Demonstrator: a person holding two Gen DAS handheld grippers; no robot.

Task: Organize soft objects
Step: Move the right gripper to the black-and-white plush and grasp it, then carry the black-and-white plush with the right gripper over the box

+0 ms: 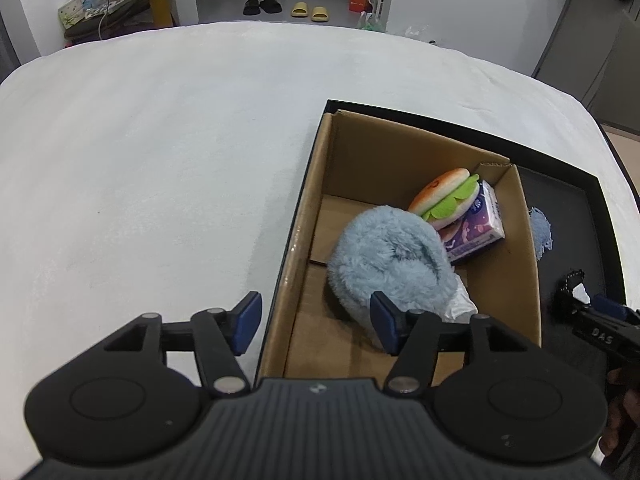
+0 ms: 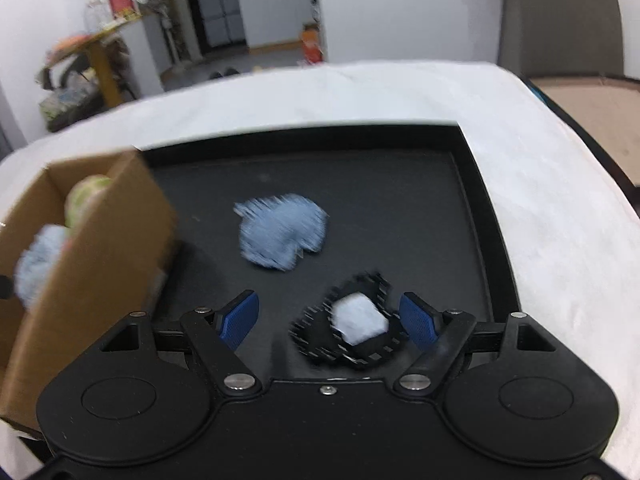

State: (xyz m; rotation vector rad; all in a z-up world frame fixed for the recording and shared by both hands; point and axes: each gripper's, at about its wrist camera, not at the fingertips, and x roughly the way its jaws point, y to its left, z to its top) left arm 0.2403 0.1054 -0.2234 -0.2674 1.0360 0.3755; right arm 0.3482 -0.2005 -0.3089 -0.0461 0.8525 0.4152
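Left wrist view, left to right. My left gripper (image 1: 316,324) hung with its fingers (image 1: 248,320) spread wide and nothing between them; the left one stood over the white-covered desk (image 1: 160,160), the right one over the open cardboard box (image 1: 312,216). The box sat in the left part of a black tray (image 1: 568,208). Inside it lay a fluffy blue slipper (image 1: 388,260), just ahead of my right-hand finger. Something white and crumpled showed under the slipper's near edge; I could not tell what it was. Behind the slipper a plush hamburger (image 1: 444,198) leaned on a purple tissue pack (image 1: 476,226) against the box's right wall. Beyond that wall, on the tray floor, the edge of a second blue slipper (image 1: 540,232) showed. At the far right my right gripper (image 1: 600,320) entered the view.

Right wrist view, left to right (blurred). The box (image 2: 92,264) stood at the left with the first slipper (image 2: 38,264) visible over its wall. The second slipper (image 2: 280,232) lay alone on the tray (image 2: 400,200), apart from the box and ahead of my right gripper (image 2: 330,320). That gripper's fingers (image 2: 240,316) were also wide open and gripped nothing. Between them, nearer the right one, lay a black patterned item with a pale blue-white centre (image 2: 356,328); whether the finger touched it I could not tell.
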